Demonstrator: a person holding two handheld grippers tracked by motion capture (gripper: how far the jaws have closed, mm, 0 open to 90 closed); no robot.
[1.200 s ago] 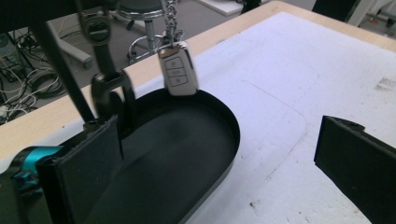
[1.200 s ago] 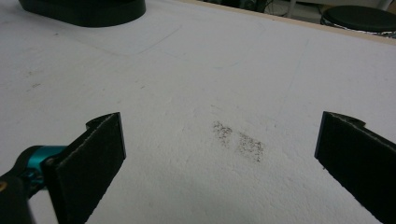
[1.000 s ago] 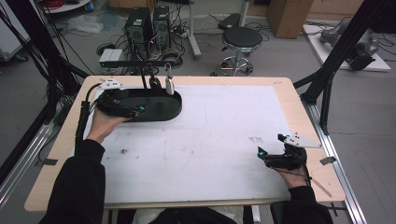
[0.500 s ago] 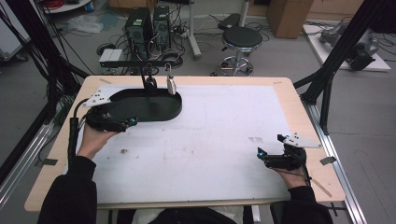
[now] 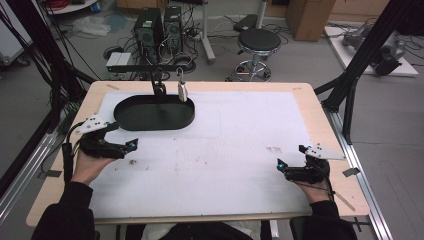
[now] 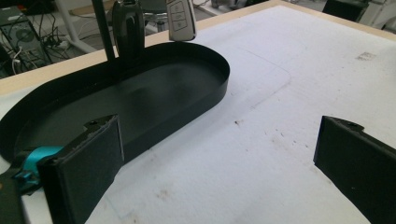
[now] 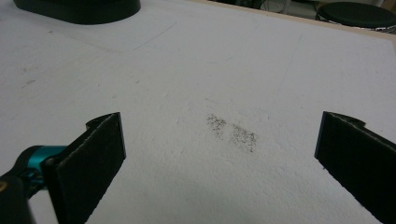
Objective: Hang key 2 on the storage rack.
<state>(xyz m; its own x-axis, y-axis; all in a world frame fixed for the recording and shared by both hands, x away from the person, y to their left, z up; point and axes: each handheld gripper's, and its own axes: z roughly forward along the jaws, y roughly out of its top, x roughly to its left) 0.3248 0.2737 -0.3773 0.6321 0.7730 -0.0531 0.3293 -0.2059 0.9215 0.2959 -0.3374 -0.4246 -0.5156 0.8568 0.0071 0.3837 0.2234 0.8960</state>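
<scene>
Oval black tray (image 6: pixel 140 100): thin-walled, matt, probably metal | white table cover (image 5: pixel 240 145): rough, grainy, scuffed with dark specks | pale wooden tabletop edge (image 5: pixel 320 115): smooth | black key fob (image 6: pixel 127 28): glossy plastic | silver-grey key fob (image 6: pixel 181 19): satin plastic | left gripper (image 6: pixel 212 163) jaw pads: matt black, finely textured.

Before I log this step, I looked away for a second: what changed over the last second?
The left tongs let go of the black oval tray and drew back toward the person, now open and clear of it. The tray stayed at the table's far left, two key fobs hanging over it. The right tongs stayed open and unmoved.
</scene>
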